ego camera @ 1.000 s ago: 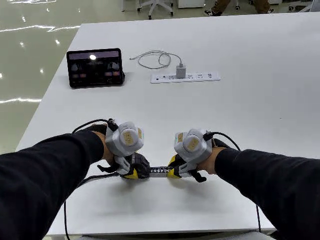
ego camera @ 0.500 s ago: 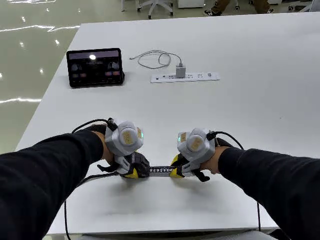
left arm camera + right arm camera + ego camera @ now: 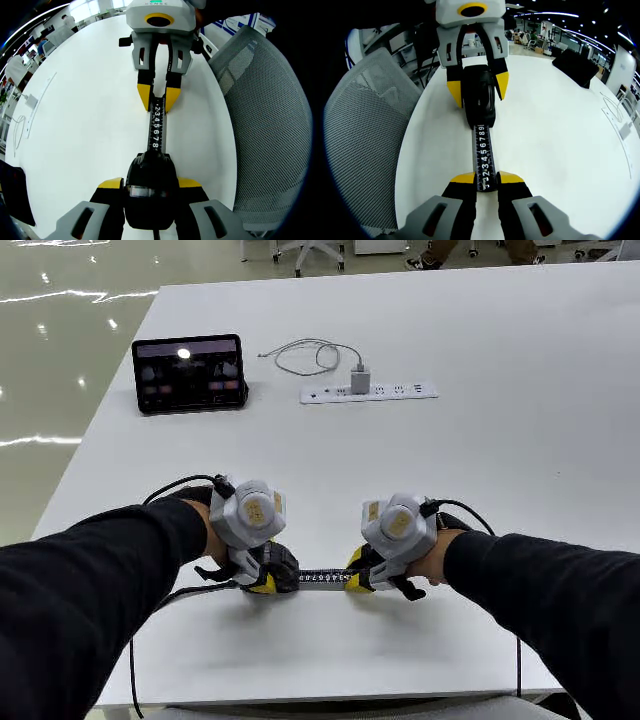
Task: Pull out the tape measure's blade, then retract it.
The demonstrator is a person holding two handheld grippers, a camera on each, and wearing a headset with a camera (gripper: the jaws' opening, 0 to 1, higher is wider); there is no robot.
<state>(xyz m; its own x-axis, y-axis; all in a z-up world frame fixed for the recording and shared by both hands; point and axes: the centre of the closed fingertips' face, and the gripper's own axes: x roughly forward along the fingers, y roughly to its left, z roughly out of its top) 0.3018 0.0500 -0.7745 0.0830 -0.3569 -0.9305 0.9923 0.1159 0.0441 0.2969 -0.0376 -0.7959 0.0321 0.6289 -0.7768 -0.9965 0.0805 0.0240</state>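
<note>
The black tape measure case rests on the white table, with my left gripper shut on it. Its white numbered blade is drawn out a short way to the right, lying flat along the table. My right gripper is shut on the blade's free end. In each gripper view the other gripper faces the camera, with the blade stretched straight between them.
A tablet stands at the far left of the table. A white power strip with a charger and coiled cable lies behind the grippers. A grey mesh chair sits at the table's near edge.
My right gripper has moved slightly to the right with the blade end, so a little more blade shows between the grippers. The left gripper and case have stayed put.
</note>
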